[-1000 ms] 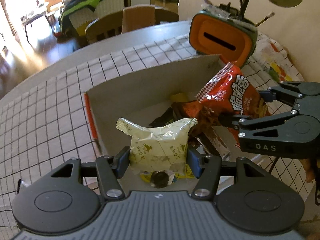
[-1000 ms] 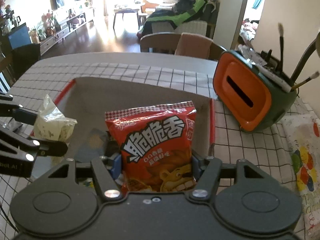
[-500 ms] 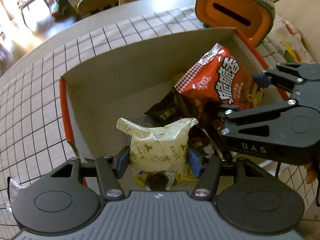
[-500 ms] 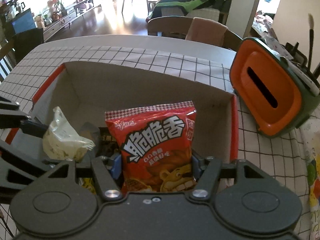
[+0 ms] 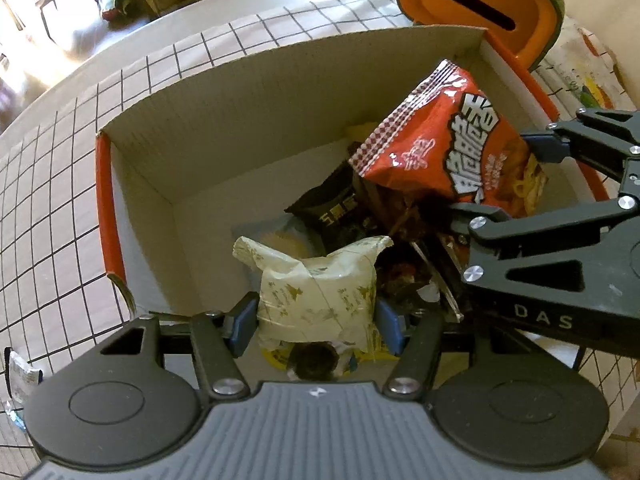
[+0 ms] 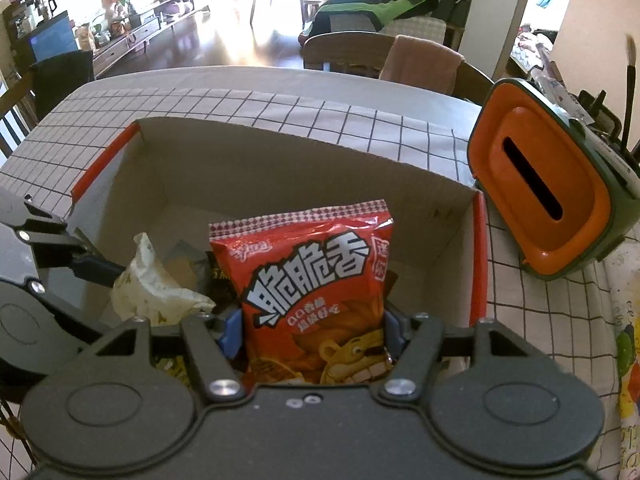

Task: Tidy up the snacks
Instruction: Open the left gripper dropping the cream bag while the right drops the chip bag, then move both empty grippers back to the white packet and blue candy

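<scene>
Snack packets sit between both grippers over an open cardboard box (image 5: 224, 120). A red snack bag (image 6: 316, 304) stands upright between the blue pads of the right gripper (image 6: 312, 332), whose jaws are opening, near the box's right wall. A pale cream packet (image 5: 320, 292) is pinched by the left gripper (image 5: 316, 320) at the box's near edge. Dark snack packets (image 5: 336, 216) lie on the box floor. An orange and green holder (image 6: 560, 192) stands beyond the box's far right corner on the checked tablecloth (image 5: 60, 184).
</scene>
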The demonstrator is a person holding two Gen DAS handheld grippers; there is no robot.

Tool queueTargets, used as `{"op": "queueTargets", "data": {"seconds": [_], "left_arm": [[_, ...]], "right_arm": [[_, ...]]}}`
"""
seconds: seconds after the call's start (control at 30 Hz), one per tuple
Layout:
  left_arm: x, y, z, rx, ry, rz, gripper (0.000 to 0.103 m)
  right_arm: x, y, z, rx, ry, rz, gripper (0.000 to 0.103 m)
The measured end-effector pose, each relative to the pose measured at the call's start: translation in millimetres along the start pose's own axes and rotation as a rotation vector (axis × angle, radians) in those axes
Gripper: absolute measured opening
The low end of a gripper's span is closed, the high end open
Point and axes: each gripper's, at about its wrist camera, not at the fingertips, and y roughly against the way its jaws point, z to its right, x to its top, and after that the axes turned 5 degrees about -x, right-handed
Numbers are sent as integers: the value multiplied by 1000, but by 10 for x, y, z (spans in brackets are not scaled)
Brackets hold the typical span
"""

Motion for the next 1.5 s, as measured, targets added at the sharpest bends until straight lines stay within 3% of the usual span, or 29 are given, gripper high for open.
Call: {"op": "queueTargets", "data": {"seconds": [0.13,0.33,0.87,1.5], "left_arm": [[-47,94,23,-5,-19,29,63],[-140,296,3,8,-26,83,73],[-464,809,-115,-25,-4,236,76],[-1195,1474,-904,-3,75,390,79]], "right_arm": [[18,43,22,2,-7,21,79],[-4,144,17,20,-21,40,81],[48,661,-149,44,-32,141,87],[71,1137,-784,99,-65,262,102]]}}
